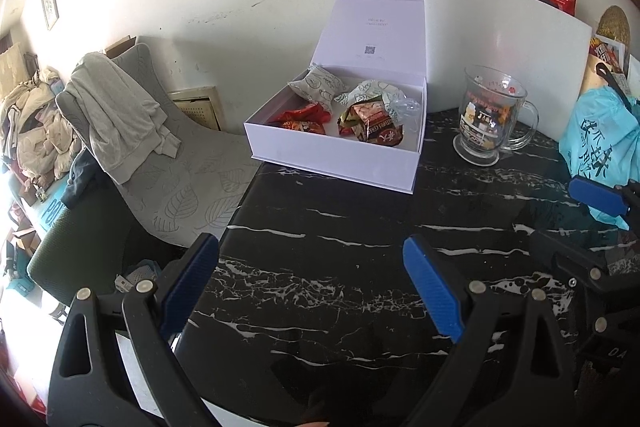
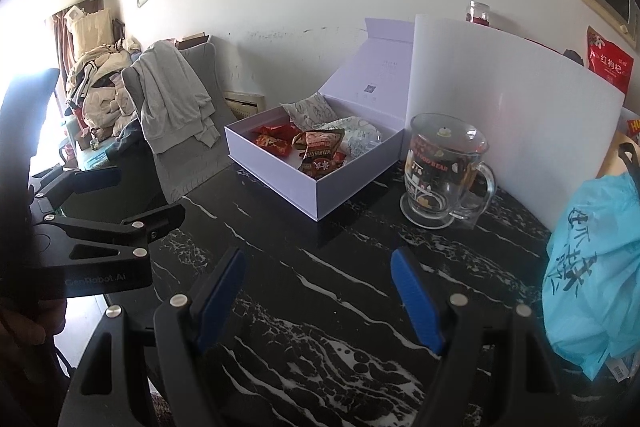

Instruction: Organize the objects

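A white box with its lid up stands at the far left of the black marble table. Inside lie snack packets, red ones and pale patterned ones. A printed glass mug stands right of the box. My left gripper hovers open over the bare near tabletop, nothing between its blue pads. My right gripper is open too, likewise holding nothing. Each gripper shows at the edge of the other's view, the right and the left.
A blue plastic bag sits at the table's right edge. A white board stands behind the mug. A grey chair draped with a garment is left of the table, with piled clothes beyond.
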